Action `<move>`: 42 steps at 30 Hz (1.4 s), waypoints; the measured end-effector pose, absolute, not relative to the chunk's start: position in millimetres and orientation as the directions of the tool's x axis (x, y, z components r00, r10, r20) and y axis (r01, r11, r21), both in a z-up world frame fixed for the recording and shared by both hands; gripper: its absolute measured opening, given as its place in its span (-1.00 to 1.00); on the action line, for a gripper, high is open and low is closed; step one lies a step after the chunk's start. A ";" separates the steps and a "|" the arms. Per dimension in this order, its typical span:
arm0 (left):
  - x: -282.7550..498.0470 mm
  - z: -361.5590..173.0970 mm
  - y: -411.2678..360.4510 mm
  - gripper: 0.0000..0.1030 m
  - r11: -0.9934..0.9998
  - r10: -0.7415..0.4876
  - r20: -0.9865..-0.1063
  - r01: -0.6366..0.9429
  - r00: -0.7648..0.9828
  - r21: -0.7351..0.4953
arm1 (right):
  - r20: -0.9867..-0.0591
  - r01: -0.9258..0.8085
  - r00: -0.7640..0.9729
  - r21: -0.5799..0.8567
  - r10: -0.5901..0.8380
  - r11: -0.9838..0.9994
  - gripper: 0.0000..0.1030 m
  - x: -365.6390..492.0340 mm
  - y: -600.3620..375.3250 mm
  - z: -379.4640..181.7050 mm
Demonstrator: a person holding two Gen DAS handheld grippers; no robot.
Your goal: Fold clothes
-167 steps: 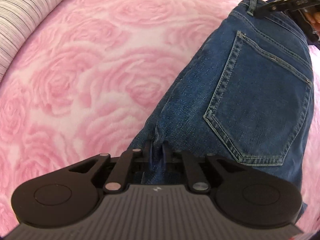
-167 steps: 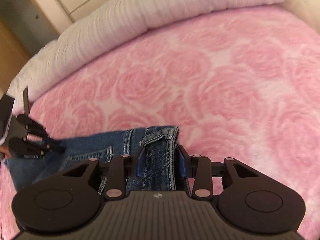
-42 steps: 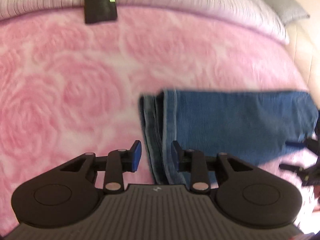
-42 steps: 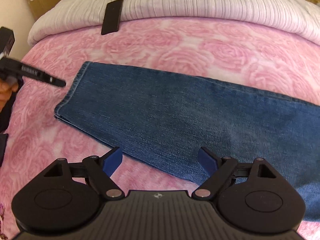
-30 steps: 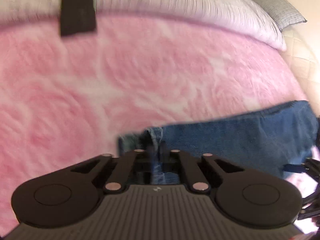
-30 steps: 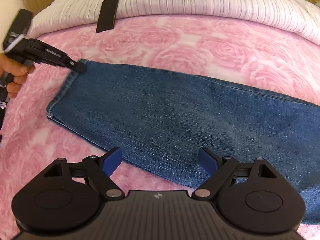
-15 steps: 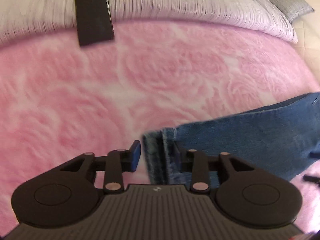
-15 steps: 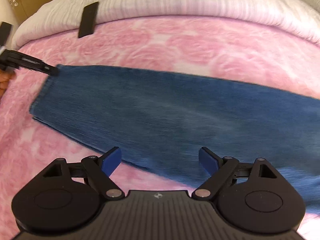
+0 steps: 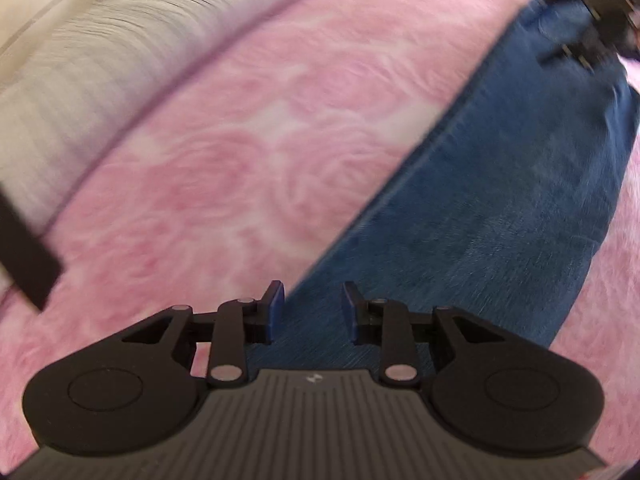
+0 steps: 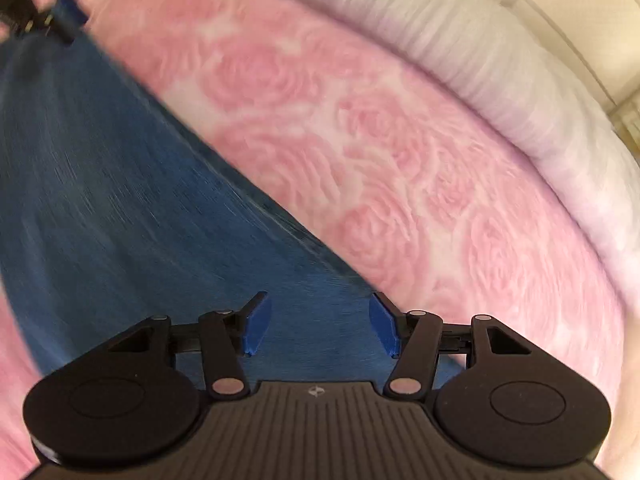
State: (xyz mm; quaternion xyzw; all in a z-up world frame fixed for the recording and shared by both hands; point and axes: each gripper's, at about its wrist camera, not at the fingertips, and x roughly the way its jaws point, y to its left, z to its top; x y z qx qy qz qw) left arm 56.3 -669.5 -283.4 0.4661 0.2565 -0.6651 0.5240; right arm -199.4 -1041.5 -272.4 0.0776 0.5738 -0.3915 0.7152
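2 black handheld grippers hang over a long strip of blue denim jeans [image 9: 488, 200] laid flat on a bed covered by a pink fleece blanket with a rose pattern [image 9: 224, 168]. Both views are smeared by motion blur.

From the left wrist view, the left gripper [image 9: 312, 316] sits above the near end of the jeans, at their left edge. Its blue-padded jaws stand a little apart, released, with denim showing below the gap and nothing pinched between them. Far along the jeans, at the upper right, the right gripper [image 9: 588, 20] appears as a dark blurred shape above the far end of the fabric.

From the right wrist view, the right gripper [image 10: 316, 328] points down at the jeans [image 10: 104, 192] near their right edge. Its jaws are closing but remain well apart, and the pads press on nothing.

1 ribbed white bedspread [image 9: 80, 76] borders the blanket [image 10: 380, 140] at the far side. 1 flat black rectangular object [image 9: 24, 256] lies at the left edge, where blanket meets bedspread.
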 end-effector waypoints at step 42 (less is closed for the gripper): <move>-191.5 -256.5 -662.3 -0.41 -0.657 -0.538 -0.808 0.720 -0.240 0.223 | -0.844 0.993 -0.062 -0.105 -0.533 0.050 0.30 -324.5 -859.8 -263.6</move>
